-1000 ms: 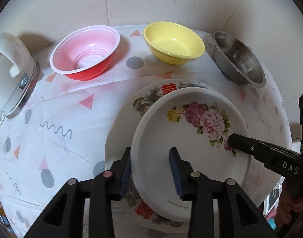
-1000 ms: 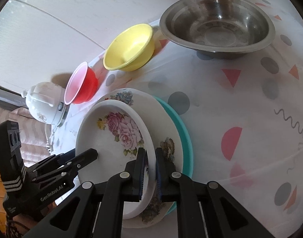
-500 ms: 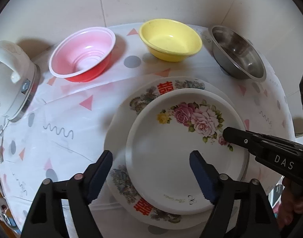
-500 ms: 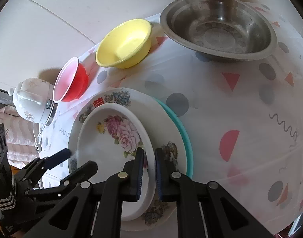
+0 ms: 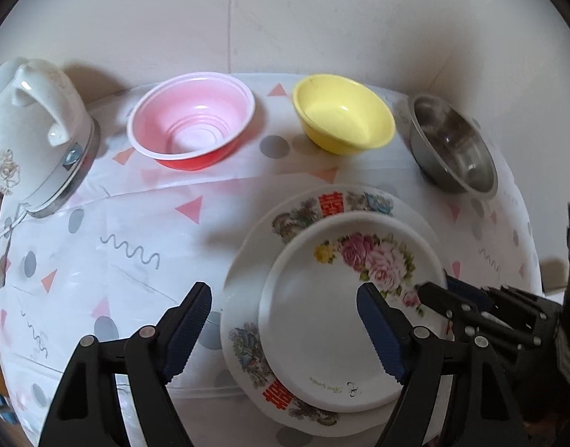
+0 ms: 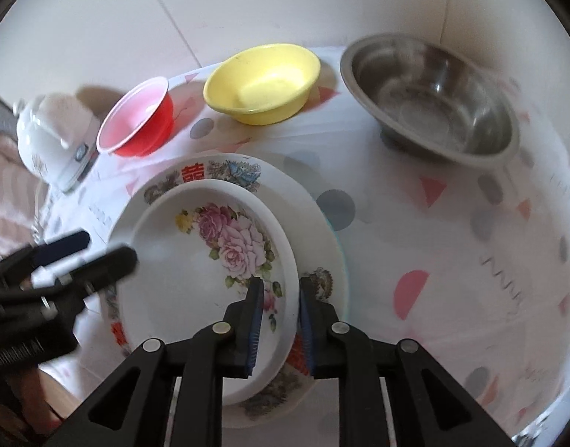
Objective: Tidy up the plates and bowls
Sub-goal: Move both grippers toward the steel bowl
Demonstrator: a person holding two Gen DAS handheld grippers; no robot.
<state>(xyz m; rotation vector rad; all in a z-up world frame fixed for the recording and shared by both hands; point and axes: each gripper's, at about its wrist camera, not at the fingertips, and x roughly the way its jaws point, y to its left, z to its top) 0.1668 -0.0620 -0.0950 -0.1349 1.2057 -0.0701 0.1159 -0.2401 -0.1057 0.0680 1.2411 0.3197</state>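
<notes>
The rose plate (image 6: 195, 279) sits in the patterned plate (image 6: 314, 223); left tongs (image 5: 285, 331) gape wide, right tongs (image 6: 281, 320) are opening astride its rim.

Both wrist cameras look steeply down, close, sharing the stacked plates (image 5: 322, 335).

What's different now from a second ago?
The left tongs let go of the rose plate and stand wide open. The right tongs are opening, the plate's rim between them. The plate rests on the stack; the three bowls haven't moved.
</notes>
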